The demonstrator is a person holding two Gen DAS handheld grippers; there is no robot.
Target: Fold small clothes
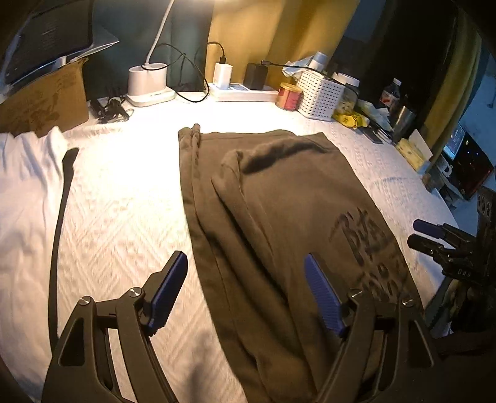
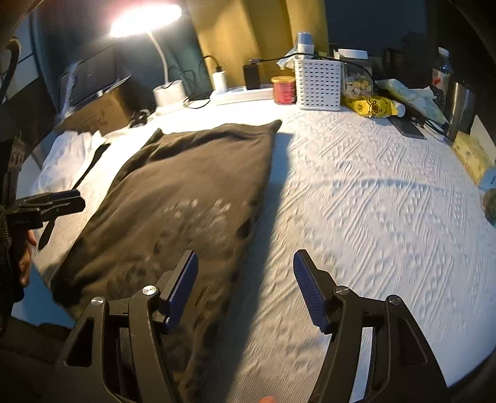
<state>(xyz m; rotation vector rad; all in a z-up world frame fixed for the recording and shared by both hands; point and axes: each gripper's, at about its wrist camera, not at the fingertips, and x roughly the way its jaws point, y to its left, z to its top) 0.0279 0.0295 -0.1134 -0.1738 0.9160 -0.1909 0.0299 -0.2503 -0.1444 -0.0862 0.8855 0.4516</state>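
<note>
A brown garment [image 1: 279, 217] lies flat on the white textured bedspread [image 1: 124, 210], under the glare of a desk lamp [image 2: 145, 18]. It looks already folded in on itself: along its left side, as the left wrist view shows it, several layered edges run lengthwise, and a doubled-over flap crosses the middle. A dark printed logo [image 1: 365, 245] sits near the closer end. The shape is a fairly tidy long rectangle, narrower than an opened-out top would be.

The left gripper [image 1: 248, 291] hangs above the near end of the garment with its fingers spread wide and nothing between them; one blue pad is over the bedspread, the other over the cloth. The right gripper [image 2: 245, 291] is likewise spread and empty, straddling the garment's right edge, one pad above the fabric and one above bare bedspread. Neither touches the cloth as far as I can see.

My reading is that the lengthwise folds are done and the cloth has been let go. What seems left is at least one crosswise fold, bringing the near end up toward the far end, and then setting the bundle aside. A white garment [image 1: 28, 173] with a dark strap [image 1: 62, 198] lies off to the left, unfolded, so that one probably waits its turn.
</note>
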